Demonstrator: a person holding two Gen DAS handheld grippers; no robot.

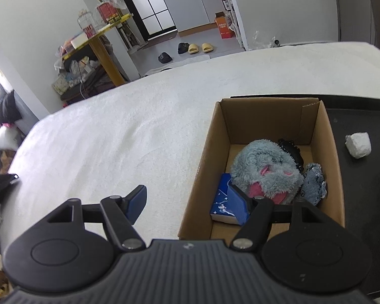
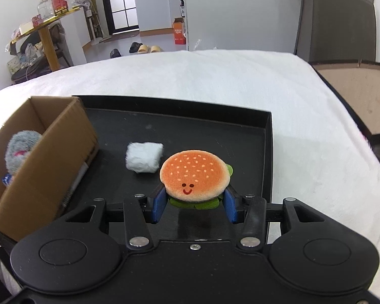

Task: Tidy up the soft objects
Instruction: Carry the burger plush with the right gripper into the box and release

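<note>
the right gripper [image 2: 193, 206] has its 2 blue fingers [image 2: 159, 206] squeezed on the sides of a burger toy [image 2: 193, 174], held over the black tray [image 2: 267, 152]; just behind the toy, a white fluffy block [image 2: 144, 159] sits on the tray; the left gripper [image 1: 188, 205] is spread wide and holds nothing, above the near edge of the cardboard box [image 1: 205, 157]; inside the box lie a blue packet [image 1: 223, 202], a grey fuzzy toy [image 1: 263, 169] and a bit of denim cloth [image 1: 314, 182]; the box and tray rest on a white blanket [image 1: 139, 126].
</note>
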